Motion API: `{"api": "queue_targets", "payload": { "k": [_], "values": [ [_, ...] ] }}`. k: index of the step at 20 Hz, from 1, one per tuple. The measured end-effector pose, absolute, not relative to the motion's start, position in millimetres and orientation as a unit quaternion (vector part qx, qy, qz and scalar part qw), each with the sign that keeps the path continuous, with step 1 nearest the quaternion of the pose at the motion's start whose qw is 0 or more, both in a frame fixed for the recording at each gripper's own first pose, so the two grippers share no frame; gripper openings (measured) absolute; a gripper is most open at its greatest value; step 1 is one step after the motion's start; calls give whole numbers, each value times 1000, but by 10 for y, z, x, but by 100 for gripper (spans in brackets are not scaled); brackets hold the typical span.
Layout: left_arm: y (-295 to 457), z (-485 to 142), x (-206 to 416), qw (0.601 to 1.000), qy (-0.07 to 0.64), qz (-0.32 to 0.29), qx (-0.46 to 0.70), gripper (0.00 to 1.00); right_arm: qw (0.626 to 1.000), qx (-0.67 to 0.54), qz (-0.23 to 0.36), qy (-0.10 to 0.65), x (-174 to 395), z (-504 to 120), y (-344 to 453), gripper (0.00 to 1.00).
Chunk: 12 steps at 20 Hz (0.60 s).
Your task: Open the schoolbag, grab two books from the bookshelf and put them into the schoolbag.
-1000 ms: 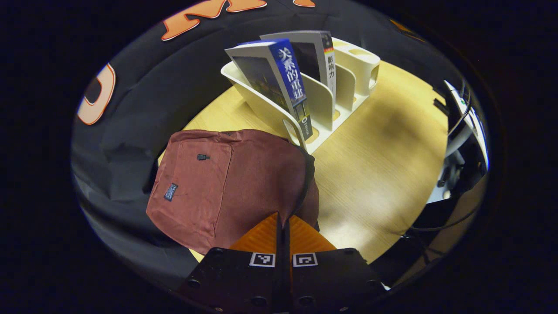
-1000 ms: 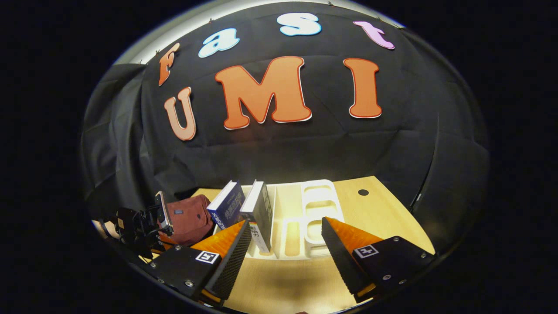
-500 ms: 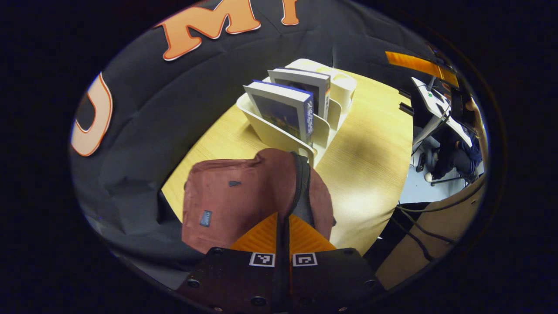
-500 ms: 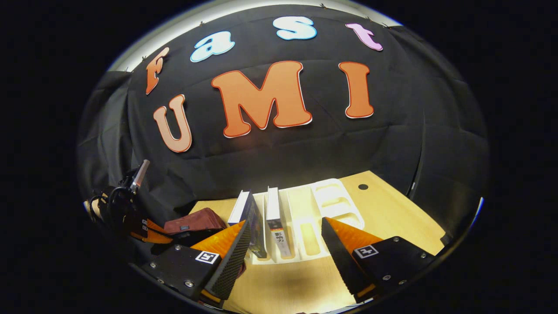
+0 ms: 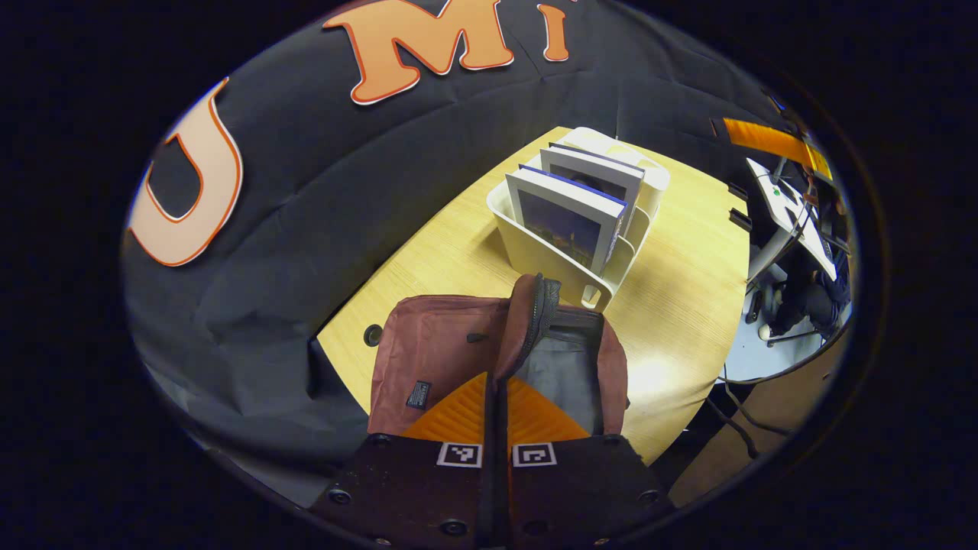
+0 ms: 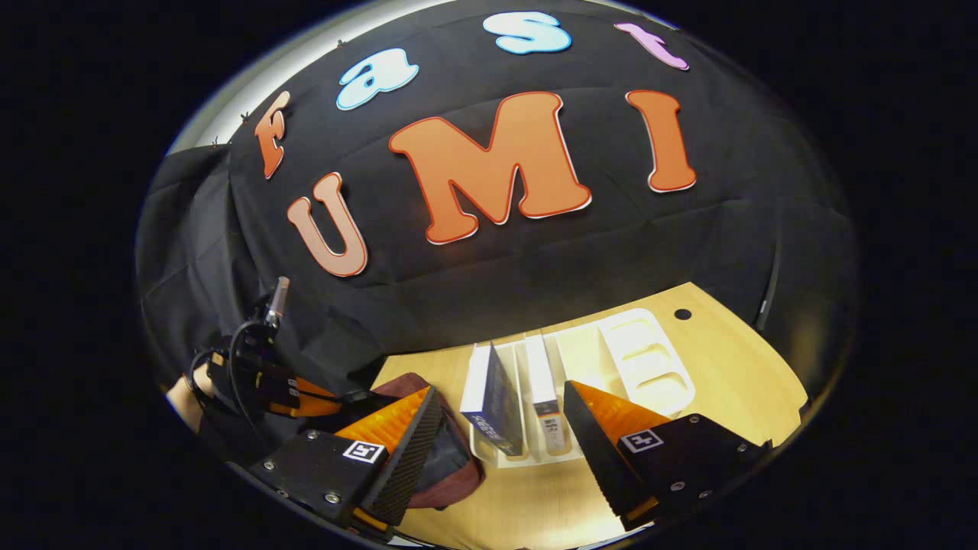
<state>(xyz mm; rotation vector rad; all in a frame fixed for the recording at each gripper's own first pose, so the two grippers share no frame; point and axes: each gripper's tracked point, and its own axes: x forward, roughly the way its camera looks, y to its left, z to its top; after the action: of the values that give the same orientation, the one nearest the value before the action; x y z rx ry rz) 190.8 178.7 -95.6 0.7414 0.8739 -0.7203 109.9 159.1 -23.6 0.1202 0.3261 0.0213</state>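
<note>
On the left of the pale wooden table (image 5: 672,283) sits a dark red schoolbag (image 5: 435,351), its zipped flap lifted so the grey lining of the main pocket faces up. The left gripper (image 5: 497,397) has its orange fingers pressed together, and the raised zipper edge runs straight down into the seam between them. It appears to be pinching that edge to hold the mouth open, though the exact contact is hidden behind the fingers. In the right gripper view, this same gripper (image 6: 306,401) sits at the far left with the person's hand (image 6: 183,389) behind it, above the bag (image 6: 451,470).

Just right of the bag, almost touching it, stands a cream bookshelf (image 5: 550,260) with upright dividers. Two books stand in neighbouring slots: a blue-covered book (image 5: 565,221) nearest the bag and a grey-white book (image 5: 592,172) behind it. They lean slightly, each resting on a divider, so their top edges are free to grip.

Further right, the right gripper (image 6: 500,428) hangs low in front of the shelf with its fingers spread wide and holding nothing. From its own camera the two books (image 6: 497,397) sit in the gap between the fingers, so it seems lined up to close on one next. Beyond it the shelf's empty slots (image 6: 646,359) run toward the table's right end.
</note>
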Motion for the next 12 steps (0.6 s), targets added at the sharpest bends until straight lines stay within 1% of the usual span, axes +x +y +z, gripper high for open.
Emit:
{"api": "queue_targets", "payload": {
  "k": [1,5,10,12],
  "values": [
    [1789,-970,1916,778,405,-337,342,0,982,62,22,175,1181,-220,1682,96],
    [1858,-1032,1970,777,405,-343,337,1,965,22,34,258,1677,-294,1957,96],
    [1918,-1133,1966,776,409,-355,322,1,918,-23,36,394,2273,-664,2158,96],
    [1941,-1169,1992,775,412,-358,319,1,889,-23,33,457,2408,-959,2226,96]
  ]
}}
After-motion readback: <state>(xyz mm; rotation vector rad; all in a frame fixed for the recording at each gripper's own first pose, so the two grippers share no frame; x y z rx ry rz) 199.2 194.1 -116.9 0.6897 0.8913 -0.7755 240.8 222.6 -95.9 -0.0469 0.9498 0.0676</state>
